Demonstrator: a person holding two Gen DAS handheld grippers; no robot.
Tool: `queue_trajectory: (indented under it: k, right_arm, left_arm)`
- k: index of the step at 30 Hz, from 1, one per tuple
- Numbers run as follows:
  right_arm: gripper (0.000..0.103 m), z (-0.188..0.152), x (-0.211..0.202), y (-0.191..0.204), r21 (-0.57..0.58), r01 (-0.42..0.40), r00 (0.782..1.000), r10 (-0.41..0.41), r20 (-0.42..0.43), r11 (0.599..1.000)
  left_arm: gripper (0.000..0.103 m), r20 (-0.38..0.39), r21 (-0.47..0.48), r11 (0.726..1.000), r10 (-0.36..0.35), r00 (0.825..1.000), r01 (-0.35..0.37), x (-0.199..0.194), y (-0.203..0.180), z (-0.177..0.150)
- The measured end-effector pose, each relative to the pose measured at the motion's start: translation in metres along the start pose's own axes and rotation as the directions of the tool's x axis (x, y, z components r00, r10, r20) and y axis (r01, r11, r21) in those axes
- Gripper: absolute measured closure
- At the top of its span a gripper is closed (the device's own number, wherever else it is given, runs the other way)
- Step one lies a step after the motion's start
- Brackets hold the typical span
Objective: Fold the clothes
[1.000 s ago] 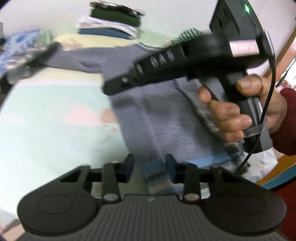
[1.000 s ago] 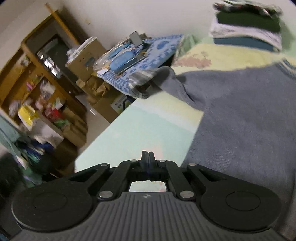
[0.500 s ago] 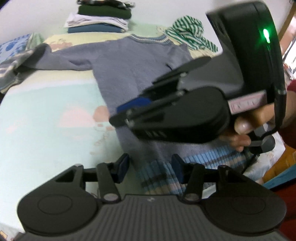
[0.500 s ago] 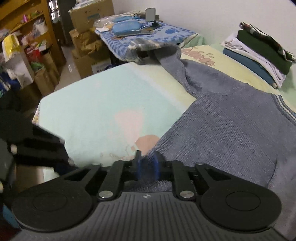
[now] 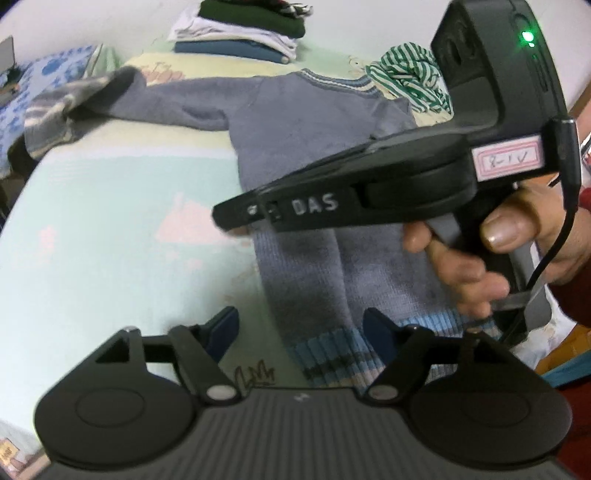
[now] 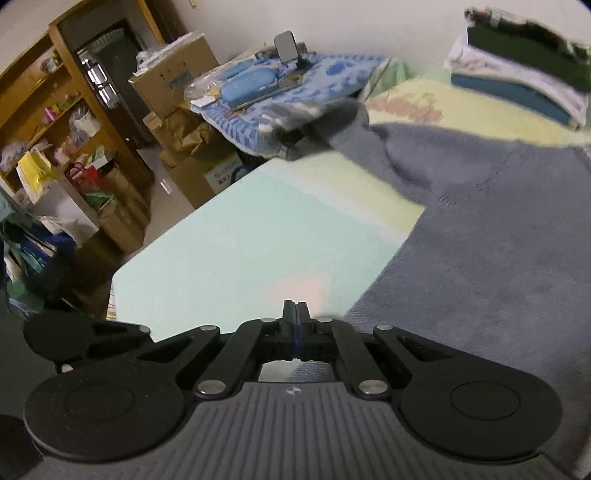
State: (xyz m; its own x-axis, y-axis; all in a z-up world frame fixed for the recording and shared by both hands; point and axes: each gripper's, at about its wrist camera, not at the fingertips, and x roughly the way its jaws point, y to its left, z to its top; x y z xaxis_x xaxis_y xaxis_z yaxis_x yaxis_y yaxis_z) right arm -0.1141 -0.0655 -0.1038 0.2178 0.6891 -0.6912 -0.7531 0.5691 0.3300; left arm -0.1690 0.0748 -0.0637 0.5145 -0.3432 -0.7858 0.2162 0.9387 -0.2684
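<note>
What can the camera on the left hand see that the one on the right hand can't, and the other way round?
Only the left view shows the green striped garment, the sweater's striped hem, and the hand holding the right gripper. Only the right view shows the wooden shelf and cardboard boxes. Both show the grey sweater on the bed and the folded pile.

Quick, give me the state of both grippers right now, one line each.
Left gripper: jaws opening, pads clear of the grey sweater's striped hem between them, holding nothing.
Right gripper: shut, nothing visibly held.
</note>
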Motion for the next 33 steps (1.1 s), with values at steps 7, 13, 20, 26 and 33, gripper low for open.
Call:
queue_trajectory:
  k: [7,13,20,26,33]
  right_arm:
    - [0.089,-0.027,-0.035,0.002,-0.194,-0.033,0.993,0.01,-0.117,0.98]
    - [0.095,-0.04,-0.03,-0.001,-0.201,-0.028,0.993,0.005,-0.115,0.979]
    - [0.092,-0.034,-0.021,-0.006,-0.09,-0.11,0.988,0.099,-0.119,0.99]
    - [0.086,-0.03,-0.042,-0.024,-0.062,-0.037,0.998,0.034,-0.049,0.997]
    - [0.086,-0.038,-0.035,-0.032,-0.08,0.03,0.999,-0.031,-0.015,0.996]
  left_arm:
    - [0.027,-0.01,0.067,0.998,-0.005,1.0,0.005,-0.017,-0.004,-0.007]
    - [0.027,-0.049,0.054,0.998,-0.014,0.999,0.016,-0.002,-0.009,-0.001]
    - [0.047,-0.063,0.149,0.985,0.096,0.993,-0.085,-0.003,-0.02,-0.002]
    - [0.043,0.001,0.209,0.972,0.112,0.994,-0.11,-0.017,-0.035,0.009]
    - [0.044,-0.058,0.259,0.962,0.104,0.993,-0.086,0.014,-0.056,-0.004]
